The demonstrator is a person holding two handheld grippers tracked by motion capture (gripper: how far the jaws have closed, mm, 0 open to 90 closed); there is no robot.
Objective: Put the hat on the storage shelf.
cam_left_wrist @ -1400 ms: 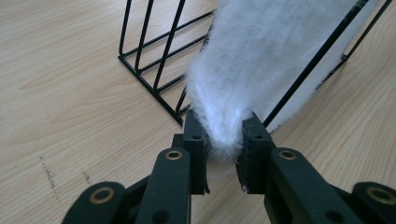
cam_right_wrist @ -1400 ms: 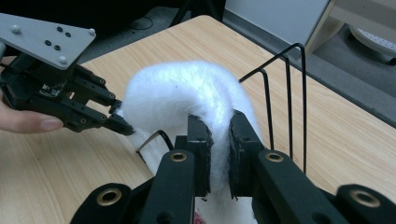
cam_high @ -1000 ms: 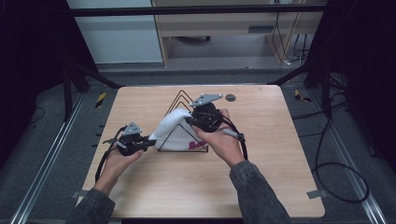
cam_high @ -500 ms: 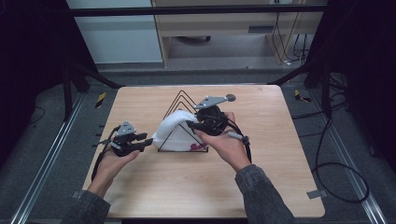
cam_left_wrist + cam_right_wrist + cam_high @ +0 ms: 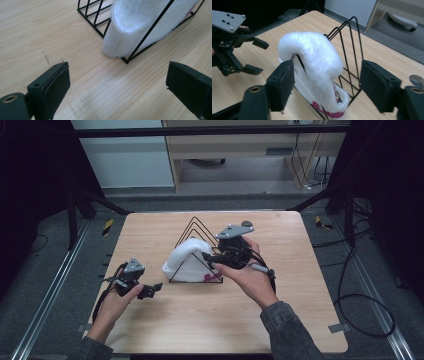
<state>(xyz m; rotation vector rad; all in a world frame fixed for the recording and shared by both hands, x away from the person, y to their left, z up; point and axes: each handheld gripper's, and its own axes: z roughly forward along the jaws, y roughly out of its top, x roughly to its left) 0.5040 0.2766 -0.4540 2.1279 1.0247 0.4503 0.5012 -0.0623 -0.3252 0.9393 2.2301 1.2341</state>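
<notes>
High view: a light wooden surface (image 5: pixel 200 320) fills the centre of the frame, and a black wire rack of nested triangular frames (image 5: pixel 196 232) stands on it slightly above centre. A white fluffy slipper with a pink-and-red sole edge (image 5: pixel 186 260) sits in the front slots of the rack, its toe end pointing toward the left of the frame. The left hand-held gripper (image 5: pixel 155 290) lies at lower left of centre, well apart from the rack, with its jaws spread wide and nothing between them. The right hand-held gripper (image 5: pixel 207 260) sits just right of the slipper, at the rack's front right corner.

Left gripper view: the two black jaws stand wide at the lower corners; the slipper's furry end (image 5: pixel 130 30) and the rack corner (image 5: pixel 126 60) occupy the upper right.

Right gripper view: the jaws are wide apart, flanking the slipper (image 5: pixel 317 62) without clamping it; the left hand-held gripper (image 5: pixel 257 56) appears at the left edge.
</notes>
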